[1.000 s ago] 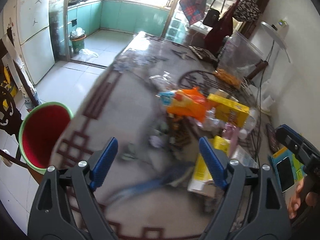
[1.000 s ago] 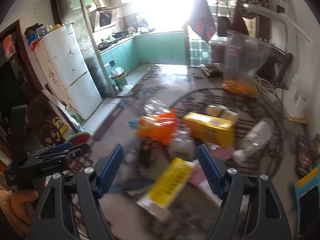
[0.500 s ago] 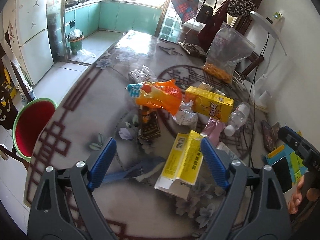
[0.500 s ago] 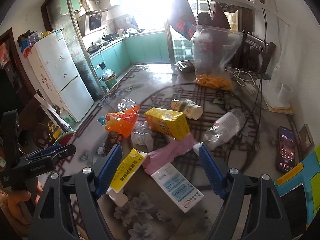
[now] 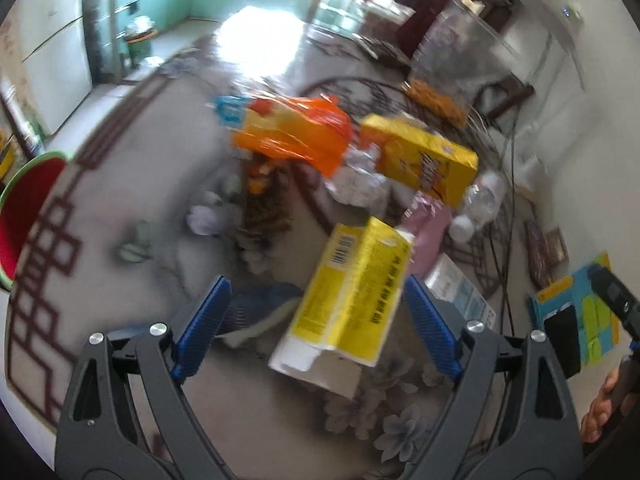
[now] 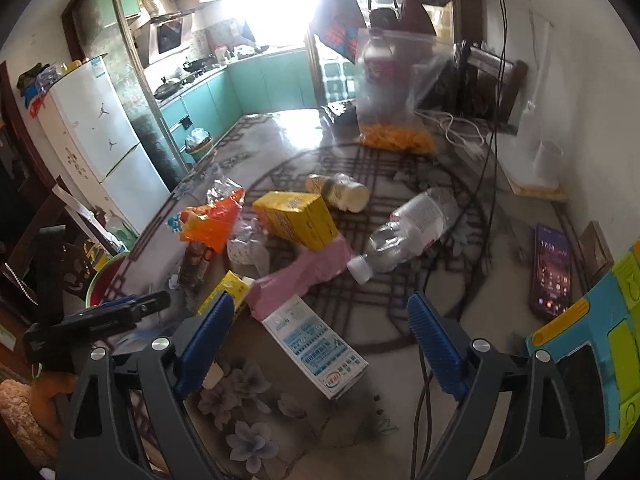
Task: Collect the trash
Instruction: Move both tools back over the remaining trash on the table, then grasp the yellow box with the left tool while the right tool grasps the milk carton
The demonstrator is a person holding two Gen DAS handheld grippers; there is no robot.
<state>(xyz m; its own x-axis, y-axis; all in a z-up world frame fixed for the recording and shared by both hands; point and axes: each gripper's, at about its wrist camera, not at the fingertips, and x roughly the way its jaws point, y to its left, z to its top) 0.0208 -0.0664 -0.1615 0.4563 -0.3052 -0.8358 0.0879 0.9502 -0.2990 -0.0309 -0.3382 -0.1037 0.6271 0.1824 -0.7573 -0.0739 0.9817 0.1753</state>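
The left gripper (image 5: 316, 322) has its blue jaws spread wide, holding nothing. Between them, low in the left wrist view, lies a flattened yellow carton with a barcode (image 5: 354, 292), its long axis running from lower left to upper right, barcode end pointing up the frame. The right gripper (image 6: 318, 338) is likewise spread and empty; a white-and-blue milk carton (image 6: 316, 346) lies between its jaws, long axis running upper left to lower right. Farther up the patterned tabletop (image 6: 400, 412) sit a pink plastic wrapper (image 6: 304, 276), a clear plastic bottle (image 6: 408, 230) on its side, cap toward lower left, a yellow box (image 6: 296, 220) and an orange plastic bag (image 6: 210, 222).
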